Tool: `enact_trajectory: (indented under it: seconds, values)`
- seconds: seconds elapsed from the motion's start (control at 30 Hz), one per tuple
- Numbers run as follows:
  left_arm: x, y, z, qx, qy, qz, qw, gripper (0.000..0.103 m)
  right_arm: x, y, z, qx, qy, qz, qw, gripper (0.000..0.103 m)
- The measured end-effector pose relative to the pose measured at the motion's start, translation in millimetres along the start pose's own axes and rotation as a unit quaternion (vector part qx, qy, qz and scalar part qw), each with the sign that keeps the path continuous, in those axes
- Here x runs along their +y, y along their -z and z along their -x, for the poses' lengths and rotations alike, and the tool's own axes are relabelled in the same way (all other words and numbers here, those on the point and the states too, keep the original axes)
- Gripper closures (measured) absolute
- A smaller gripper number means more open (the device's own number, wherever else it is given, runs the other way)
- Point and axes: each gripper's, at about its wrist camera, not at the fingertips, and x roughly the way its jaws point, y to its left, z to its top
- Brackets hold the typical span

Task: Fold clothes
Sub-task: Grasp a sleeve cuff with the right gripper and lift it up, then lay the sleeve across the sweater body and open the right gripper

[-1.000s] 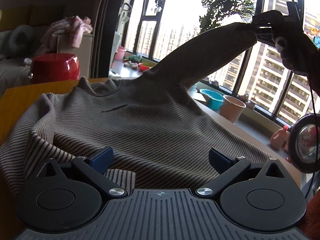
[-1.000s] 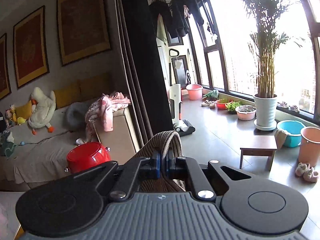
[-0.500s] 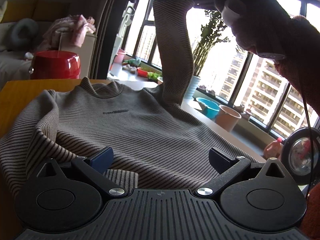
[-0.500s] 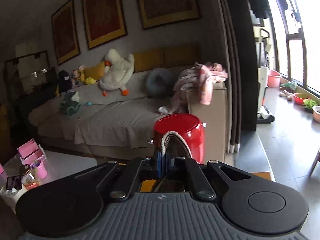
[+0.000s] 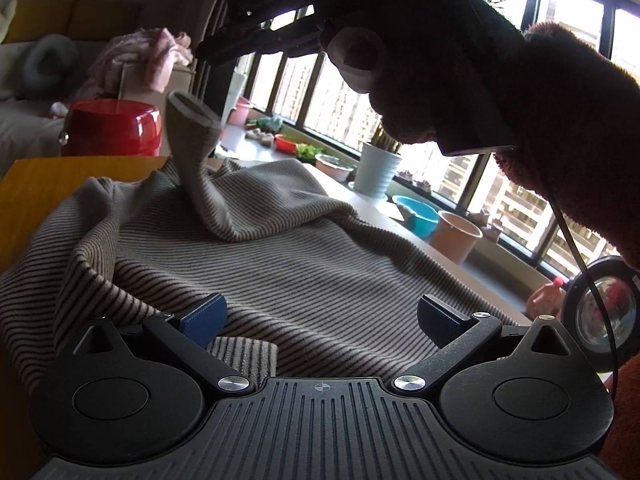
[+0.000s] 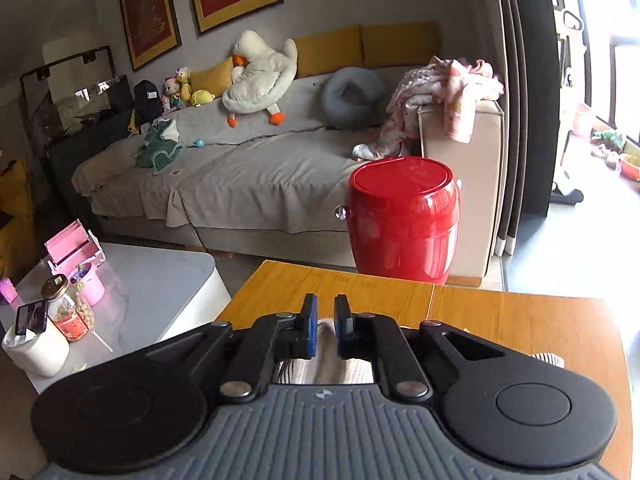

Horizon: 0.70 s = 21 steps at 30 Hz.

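1. A beige knitted sweater with thin dark stripes (image 5: 288, 264) lay spread across an orange-brown wooden table (image 5: 44, 188), filling most of the left wrist view.
2. The left claw (image 5: 320, 316) sat low over the near edge of the sweater with its two blue-padded fingers (image 5: 204, 316) spread wide apart, holding nothing. The striped fabric lay between and beneath them.
3. One sleeve (image 5: 200, 168) of the sweater stood up from the body of the garment, its open cuff (image 5: 192, 110) facing up and to the left, and folds gathered at its base.
4. The right claw (image 5: 256, 36) showed in the left wrist view as a dark shape above the sleeve, held by a hand in silhouette against bright windows (image 5: 568, 8).
5. In the right wrist view the right claw (image 6: 326, 326) had its blue pads (image 6: 309, 326) parted by a narrow gap. A strip of pale striped fabric showed below, behind the pads. Whether the pads were pinching it could not be told.
6. Beyond the table (image 6: 500, 316) stood a glossy red barrel-shaped bin (image 6: 404, 220) with a flat lid.
7. Behind the bin was a grey-covered sofa (image 6: 240, 176) carrying a white plush goose (image 6: 260, 74) and a heap of pink clothes (image 6: 444, 88) on its armrest.
8. To the left was a pale low table (image 6: 152, 284) with jars and a pink box on it.
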Motion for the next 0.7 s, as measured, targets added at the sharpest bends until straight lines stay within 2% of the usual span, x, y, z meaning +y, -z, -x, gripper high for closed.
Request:
enact_trajectory:
  seconds: [0.33,0.5,0.57,0.6,0.7]
  values:
    - [2,1,1,0.005,0.002,0.011,0.9999,0.0,-58,42,3,0.035,0.065,-0.02,0.997,0.089]
    - [3,1,0,0.007,0.001,0.016,0.9998,0.0,-96,83,-9,0.087,0.098,-0.053,0.99,0.089]
    - [4,1,0,0.008,0.0,0.017,0.9998,0.0,-115,98,-10,0.1,0.114,-0.067,0.986,0.096]
    - [4,1,0,0.009,-0.001,0.017,0.9998,0.0,-124,102,-7,0.095,0.111,-0.075,0.986,0.103]
    - [5,1,-1,0.012,-0.003,0.018,0.9998,0.0,-145,110,4,0.086,0.11,-0.112,0.984,0.103]
